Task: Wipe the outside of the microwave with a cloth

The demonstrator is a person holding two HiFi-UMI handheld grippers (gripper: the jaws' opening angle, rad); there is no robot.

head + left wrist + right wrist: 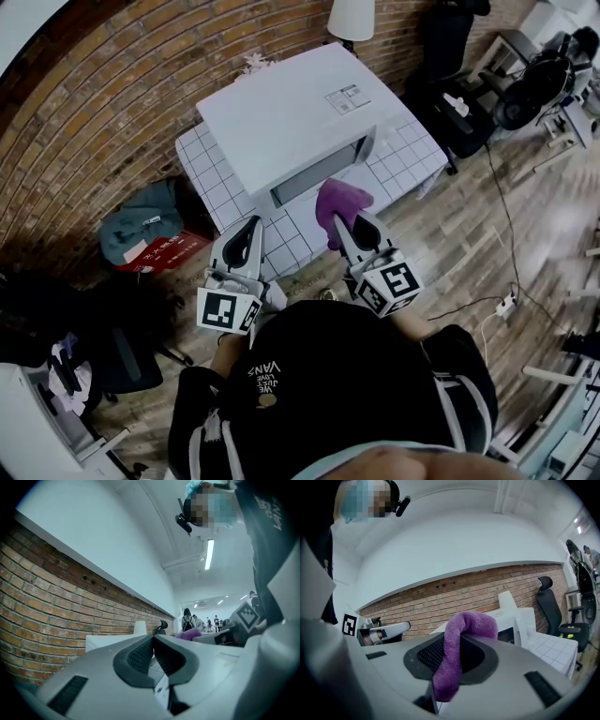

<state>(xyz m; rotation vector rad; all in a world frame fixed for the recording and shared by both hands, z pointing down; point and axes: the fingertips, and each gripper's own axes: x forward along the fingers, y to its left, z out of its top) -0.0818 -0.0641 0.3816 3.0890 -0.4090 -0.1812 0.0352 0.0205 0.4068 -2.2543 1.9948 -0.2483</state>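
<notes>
A white microwave (291, 117) stands on a white tiled table (401, 150), its dark door window facing me. My right gripper (339, 217) is shut on a purple cloth (341, 202), held just in front of the microwave's front, right of the window. In the right gripper view the cloth (457, 649) hangs folded between the jaws of that gripper (449, 656), with the microwave (513, 629) behind. My left gripper (246, 242) hovers over the table's front left, its jaws shut on nothing. The left gripper view shows that gripper (153, 654) empty, the microwave (110, 641) low behind it.
A brick wall (103, 112) runs behind the table. On the floor to the left lie a teal bag (141, 225) and a red box (164, 251). Black office chairs (553, 80) stand at the far right, and a power strip (507, 302) with its cable lies on the wooden floor.
</notes>
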